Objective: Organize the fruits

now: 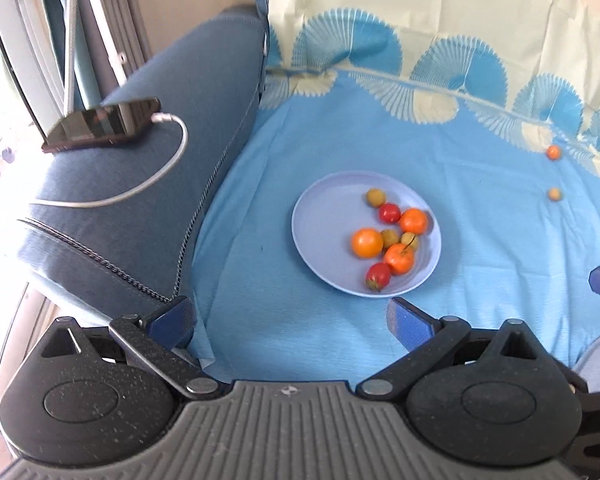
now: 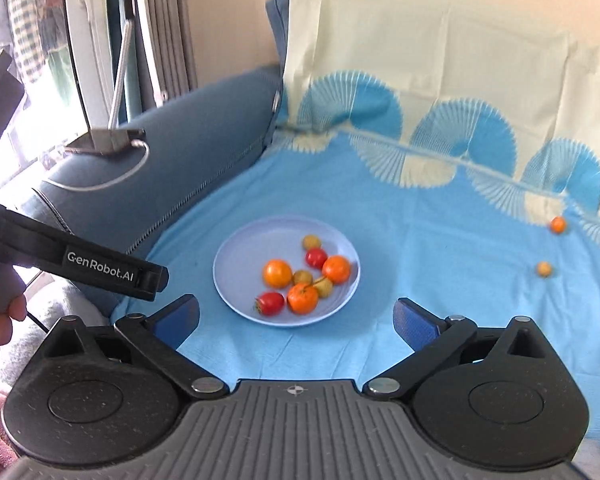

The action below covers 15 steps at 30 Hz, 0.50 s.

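Two blurred fruits (image 2: pixel 551 247) beyond the plate (image 2: pixel 236 280)

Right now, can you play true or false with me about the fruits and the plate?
1. The plate is lilac-blue. True.
2. All the fruits are on the plate. False: a small orange fruit and a yellowish fruit lie apart on the blue cloth.
3. The right gripper holds a fruit. False: it is open and holds nothing.
4. A phone with a white cable sits on the sofa arm. True.
5. The left gripper is open. True.
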Available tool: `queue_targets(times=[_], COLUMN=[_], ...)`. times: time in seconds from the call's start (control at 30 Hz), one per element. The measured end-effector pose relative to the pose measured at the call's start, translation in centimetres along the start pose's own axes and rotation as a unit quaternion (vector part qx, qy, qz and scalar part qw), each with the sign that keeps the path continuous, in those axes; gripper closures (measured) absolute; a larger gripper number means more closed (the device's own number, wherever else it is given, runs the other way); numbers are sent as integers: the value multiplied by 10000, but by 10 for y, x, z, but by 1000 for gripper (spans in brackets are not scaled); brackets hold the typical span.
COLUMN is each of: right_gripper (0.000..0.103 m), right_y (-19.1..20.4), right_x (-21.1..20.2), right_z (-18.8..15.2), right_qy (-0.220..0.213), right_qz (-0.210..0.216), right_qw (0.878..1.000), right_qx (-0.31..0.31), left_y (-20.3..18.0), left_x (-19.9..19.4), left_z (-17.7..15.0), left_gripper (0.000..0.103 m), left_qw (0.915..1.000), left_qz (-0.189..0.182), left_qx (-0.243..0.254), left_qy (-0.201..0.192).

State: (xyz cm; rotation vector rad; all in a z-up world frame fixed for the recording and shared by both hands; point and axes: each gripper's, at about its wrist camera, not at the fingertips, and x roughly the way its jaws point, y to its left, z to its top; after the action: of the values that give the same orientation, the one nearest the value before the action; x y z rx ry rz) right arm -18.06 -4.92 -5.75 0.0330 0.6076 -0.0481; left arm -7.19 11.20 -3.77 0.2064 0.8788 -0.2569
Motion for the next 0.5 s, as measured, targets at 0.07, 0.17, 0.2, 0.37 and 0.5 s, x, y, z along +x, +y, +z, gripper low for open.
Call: queue_targets(times=[0.07, 0.17, 0.2, 0.37, 0.5], right_gripper=[1, 1, 1, 1, 1], right_y=[3, 6, 6, 9, 13], right_x=[-13, -29, -36, -57, -68], right_z=[-2, -6, -8, -9, -10], right_qy=[-132, -316, -373, -613, -751], right_qz=[-10, -46, -50, -85, -93], right_qw=[9999, 9995, 9993, 9980, 9970], right_qx=[-38, -76, -73, -118, -186], left_y=[-1, -2, -3, -3, -1], left_x=[-14, -31, -35, -55, -69], left_z=[-4, -9, -10, -16, -18], left_gripper=[0, 0, 0, 0, 0], left_qw=[9999, 9995, 9993, 9985, 9974], left_qz=[15, 32, 37, 21, 48], left_qx=[3, 31, 37, -3, -37], left_qy=[-148, -313, -357, -553, -722])
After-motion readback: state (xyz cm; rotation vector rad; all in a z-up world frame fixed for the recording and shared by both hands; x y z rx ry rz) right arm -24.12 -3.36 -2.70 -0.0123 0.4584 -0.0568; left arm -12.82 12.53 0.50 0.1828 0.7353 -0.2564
